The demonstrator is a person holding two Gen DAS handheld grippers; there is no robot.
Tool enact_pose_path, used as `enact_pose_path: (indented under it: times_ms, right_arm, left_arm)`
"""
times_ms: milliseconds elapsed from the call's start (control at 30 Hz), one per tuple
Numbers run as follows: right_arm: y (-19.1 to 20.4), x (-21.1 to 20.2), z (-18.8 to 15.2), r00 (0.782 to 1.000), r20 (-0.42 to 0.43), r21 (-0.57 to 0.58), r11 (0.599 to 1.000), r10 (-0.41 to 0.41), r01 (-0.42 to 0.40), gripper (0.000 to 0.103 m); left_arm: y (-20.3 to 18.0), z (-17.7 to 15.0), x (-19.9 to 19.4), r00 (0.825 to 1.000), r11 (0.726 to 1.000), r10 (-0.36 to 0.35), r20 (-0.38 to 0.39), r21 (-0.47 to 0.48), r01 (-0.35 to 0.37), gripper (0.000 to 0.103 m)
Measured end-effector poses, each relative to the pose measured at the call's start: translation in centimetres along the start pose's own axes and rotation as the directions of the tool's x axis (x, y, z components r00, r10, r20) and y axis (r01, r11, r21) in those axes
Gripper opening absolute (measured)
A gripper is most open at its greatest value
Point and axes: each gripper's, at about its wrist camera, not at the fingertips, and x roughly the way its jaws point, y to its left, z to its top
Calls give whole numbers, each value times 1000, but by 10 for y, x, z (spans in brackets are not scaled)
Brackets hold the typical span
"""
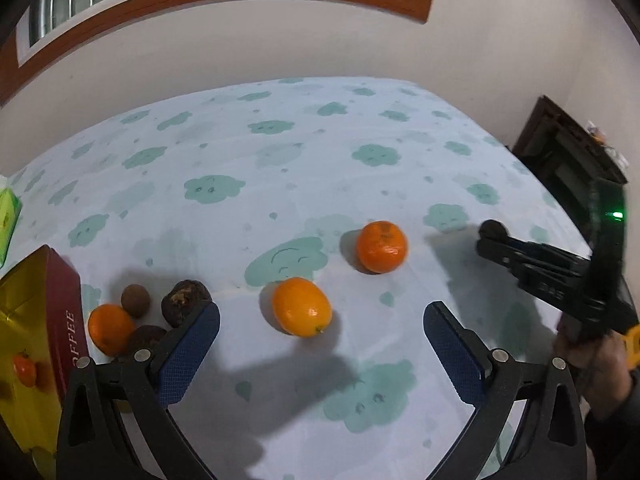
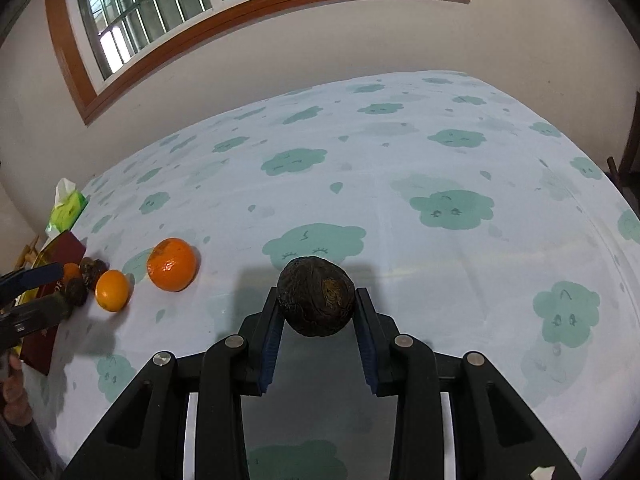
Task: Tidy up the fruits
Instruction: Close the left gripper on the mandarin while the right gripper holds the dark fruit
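My left gripper (image 1: 322, 322) is open and empty over the cloud-print cloth, with a small orange (image 1: 302, 307) lying between and just beyond its blue fingertips. A larger orange (image 1: 381, 246) lies further right. A third orange (image 1: 110, 329) sits in a cluster with dark brown fruits (image 1: 185, 301) and a small round brown fruit (image 1: 135, 300) beside the red box. My right gripper (image 2: 317, 300) is shut on a dark wrinkled brown fruit (image 2: 316, 296), held just above the cloth. The right wrist view also shows both oranges (image 2: 172, 265) (image 2: 112, 290) at left.
A red coffee box (image 1: 66, 320) with a gold interior holding a small orange fruit (image 1: 25, 369) stands at the left edge. A green tissue pack (image 2: 66, 208) lies behind it. A wall with a window is beyond the table. Dark furniture (image 1: 568, 160) stands at right.
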Motion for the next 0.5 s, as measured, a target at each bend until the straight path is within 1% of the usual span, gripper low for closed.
enact_pose_path:
  times_ms: [67,167,367,433,467,500]
  right_arm:
    - [2,0,0,1000,-1,-11,1000,3,-3,31]
    - [3,0,0,1000,2,-16,1000,13,-13,31]
    - [-6,2,0,999,-3,33,998,45,-45,31]
    - [-8,3,0,999,-7,47,998,50,-50,31]
    - [-10,3,0,999,-10,54,997,53,-53,31]
    - [-10,4,0,998,-12,58,997,55,-54,31]
  left_arm:
    - [0,0,6,1000,1000,11,-4,-6,-11,97]
    - [-4,0,15,999,999,43,-20,4,-43,97]
    - [-12,0,29,994,993,107,-25,44,-106,97]
    - [-15,0,34,993,992,113,-33,62,-111,93]
    - [-16,-1,37,992,991,118,-40,69,-115,84]
    - [-17,-1,40,991,990,121,-52,74,-117,72]
